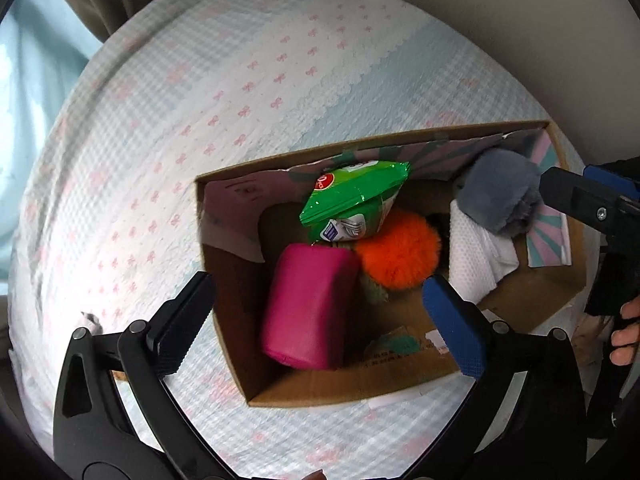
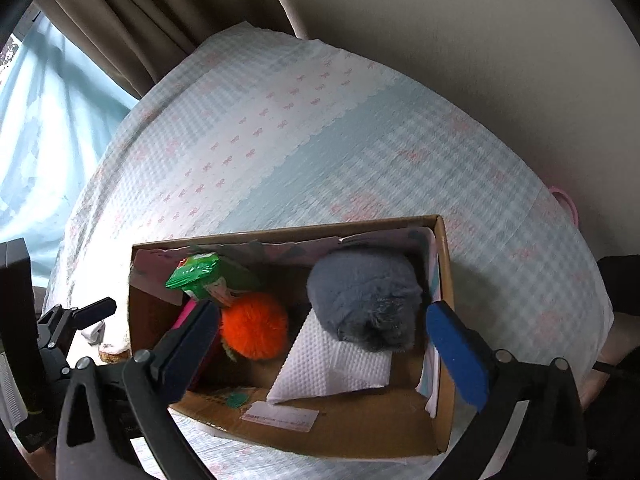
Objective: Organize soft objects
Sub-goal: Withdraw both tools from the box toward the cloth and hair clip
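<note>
An open cardboard box [image 1: 224, 344] [image 2: 360, 436] stands on the bed. Inside lie a magenta soft block [image 1: 308, 308], an orange pompom [image 1: 398, 252] [image 2: 254, 326], a green wipes packet [image 1: 356, 196] [image 2: 196, 272], a folded white cloth [image 1: 476, 256] [image 2: 336, 364] and a grey plush ball [image 1: 500, 196] [image 2: 366, 296] resting on the cloth. My left gripper [image 1: 320, 320] is open above the magenta block, pads clear of it. My right gripper [image 2: 320, 344] is open over the grey ball and cloth, touching neither.
The bed has a pale blue and white checked cover with pink bows [image 1: 240, 92] [image 2: 320, 132]. Curtains [image 2: 120, 28] hang at the far left and a plain wall [image 2: 480, 40] runs behind. A hand [image 1: 626, 332] holds the right gripper's handle. A pink ring [image 2: 566, 202] shows past the bed's right edge.
</note>
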`<state>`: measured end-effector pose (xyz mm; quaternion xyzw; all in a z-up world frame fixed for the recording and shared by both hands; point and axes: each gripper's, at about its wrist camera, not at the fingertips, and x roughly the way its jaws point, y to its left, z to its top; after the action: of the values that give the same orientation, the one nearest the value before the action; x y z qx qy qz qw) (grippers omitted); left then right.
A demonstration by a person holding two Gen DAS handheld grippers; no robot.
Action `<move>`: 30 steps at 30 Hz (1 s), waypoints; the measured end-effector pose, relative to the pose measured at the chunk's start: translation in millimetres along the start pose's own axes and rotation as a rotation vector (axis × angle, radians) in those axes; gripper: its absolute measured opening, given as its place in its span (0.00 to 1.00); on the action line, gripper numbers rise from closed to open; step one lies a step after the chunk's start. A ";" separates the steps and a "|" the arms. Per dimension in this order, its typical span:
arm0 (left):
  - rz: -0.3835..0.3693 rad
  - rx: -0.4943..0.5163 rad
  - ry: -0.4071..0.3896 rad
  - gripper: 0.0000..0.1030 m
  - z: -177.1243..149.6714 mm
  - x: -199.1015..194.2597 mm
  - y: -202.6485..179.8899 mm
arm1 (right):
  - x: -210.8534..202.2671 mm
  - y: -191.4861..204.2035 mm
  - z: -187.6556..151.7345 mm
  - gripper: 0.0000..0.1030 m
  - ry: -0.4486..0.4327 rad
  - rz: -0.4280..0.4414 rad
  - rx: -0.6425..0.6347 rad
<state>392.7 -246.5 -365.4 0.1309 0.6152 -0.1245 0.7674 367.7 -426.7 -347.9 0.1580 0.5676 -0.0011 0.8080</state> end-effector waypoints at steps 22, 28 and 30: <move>0.008 -0.084 -0.323 1.00 -76.0 -187.5 52.5 | -172.3 88.1 -54.4 1.00 -0.269 -0.111 -0.139; 0.025 -0.136 -0.390 1.00 -127.4 -234.8 90.3 | -209.5 131.5 -94.0 1.00 -0.337 -0.085 -0.175; 0.037 -0.153 -0.406 1.00 -146.8 -247.1 105.2 | -218.6 150.2 -108.1 1.00 -0.353 -0.071 -0.191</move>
<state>243.6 -88.8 -149.6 0.0555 0.4531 -0.0873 0.8854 218.0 -295.1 -142.2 0.0578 0.4201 -0.0034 0.9056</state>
